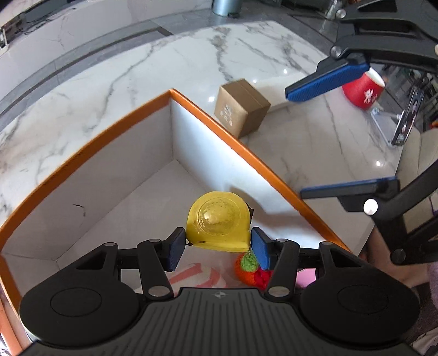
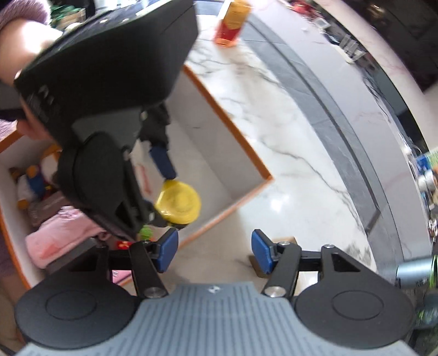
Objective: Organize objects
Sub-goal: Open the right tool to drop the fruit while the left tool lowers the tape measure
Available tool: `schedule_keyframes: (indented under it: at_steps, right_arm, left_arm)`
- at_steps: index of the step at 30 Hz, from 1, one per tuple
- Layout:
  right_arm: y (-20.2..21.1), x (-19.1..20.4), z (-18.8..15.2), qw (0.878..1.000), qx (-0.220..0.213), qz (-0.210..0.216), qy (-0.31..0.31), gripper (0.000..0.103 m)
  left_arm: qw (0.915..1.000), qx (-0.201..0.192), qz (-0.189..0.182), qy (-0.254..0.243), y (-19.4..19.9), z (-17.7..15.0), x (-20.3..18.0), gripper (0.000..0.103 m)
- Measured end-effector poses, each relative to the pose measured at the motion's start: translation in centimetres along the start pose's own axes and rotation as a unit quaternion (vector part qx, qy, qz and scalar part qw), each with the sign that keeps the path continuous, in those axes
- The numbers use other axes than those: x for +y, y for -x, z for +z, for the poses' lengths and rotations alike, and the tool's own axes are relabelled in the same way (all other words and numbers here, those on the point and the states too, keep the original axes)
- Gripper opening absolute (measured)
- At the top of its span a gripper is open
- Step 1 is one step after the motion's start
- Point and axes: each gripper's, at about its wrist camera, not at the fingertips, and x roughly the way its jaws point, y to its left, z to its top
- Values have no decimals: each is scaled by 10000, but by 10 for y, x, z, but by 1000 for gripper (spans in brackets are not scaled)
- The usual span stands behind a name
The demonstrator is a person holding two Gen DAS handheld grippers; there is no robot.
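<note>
My left gripper (image 1: 218, 247) is shut on a yellow tape measure (image 1: 219, 220) and holds it above the inside of an orange-rimmed white box (image 1: 241, 148). The right wrist view shows the same tape measure (image 2: 179, 202) held by the left gripper (image 2: 164, 200) over the box (image 2: 235, 131). My right gripper (image 2: 215, 253) is open and empty, above the marble table just outside the box's near corner; its blue fingers (image 1: 325, 82) show at the right of the left wrist view.
In the box lie a knitted orange and green toy (image 1: 247, 267), a pink cloth (image 2: 60, 232) and a plush toy (image 2: 32, 178). On the marble table stand a brown cardboard cube (image 1: 241, 108), a red cup (image 1: 362, 89), a phone on a stand (image 1: 408, 117) and a red-and-yellow can (image 2: 231, 22).
</note>
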Motion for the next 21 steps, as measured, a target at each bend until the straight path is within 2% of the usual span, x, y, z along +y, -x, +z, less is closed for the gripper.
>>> schedule_keyframes:
  at_steps: [2,5,6,7,8,9,10,17,21]
  right_arm:
    - [-8,4,2,10000,19,23,-82,61]
    - [-1,5,-14,9998,-38,-40,-171,61]
    - [-2,4,-15,9997,-29,7,-253,61]
    - [-4,7,0,9994,4,52,-332,61]
    - [-5,4,1,9992,18,103,-396,61]
    - [-4,5,0,9990,4,143,-435,61]
    - [-5,4,-4,9989,-23,174,-439,61]
    - [-19,-4,-40,9980,-6,208,-598,61]
    - [-23,-10,-47,9973,60,183,-704,61]
  left_arm:
    - [9999,131,-4,-95,-7,0,-2,61]
    - [9994,295,-16,-187,-18,0,-4,60]
    - [9993,338,-2,-184,-21,0,-4,57]
    - [9991,379,-1,-164,-22,1,-5,55]
    - [9991,391,-32,-135,-23,3,-4,48]
    - [9989,440,-74,-109,-25,3,-3,35]
    - [9988,470,-76,-84,-26,4,-2,34]
    - [9984,557,-27,34,-29,4,0,36]
    - [9994,320,88,115,-21,6,4,42]
